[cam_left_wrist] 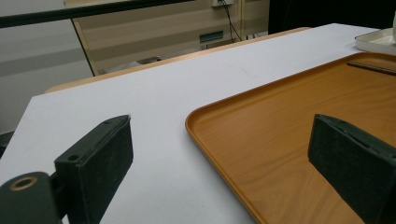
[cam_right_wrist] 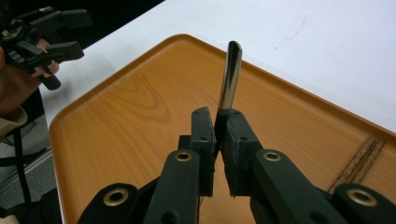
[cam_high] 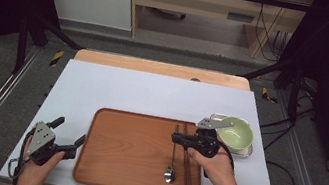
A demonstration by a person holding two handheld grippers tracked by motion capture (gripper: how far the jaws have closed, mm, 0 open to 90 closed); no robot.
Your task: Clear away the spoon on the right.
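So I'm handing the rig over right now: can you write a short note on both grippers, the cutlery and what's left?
Right gripper: jaws nearly together around the handle of the shiny metal spoon, which lies on the brown wooden tray; whether the pads press it cannot be told.
Left gripper: open, holding nothing, over the white table beside the tray's left edge.
Dark wooden chopsticks: flat on the tray, just right of the spoon.
Light green bowl: on a small pale tray off the wooden tray's right side.
Done: chopsticks and spoon placed.
Left: probably release the spoon, then move the bowl if it belongs on the tray.
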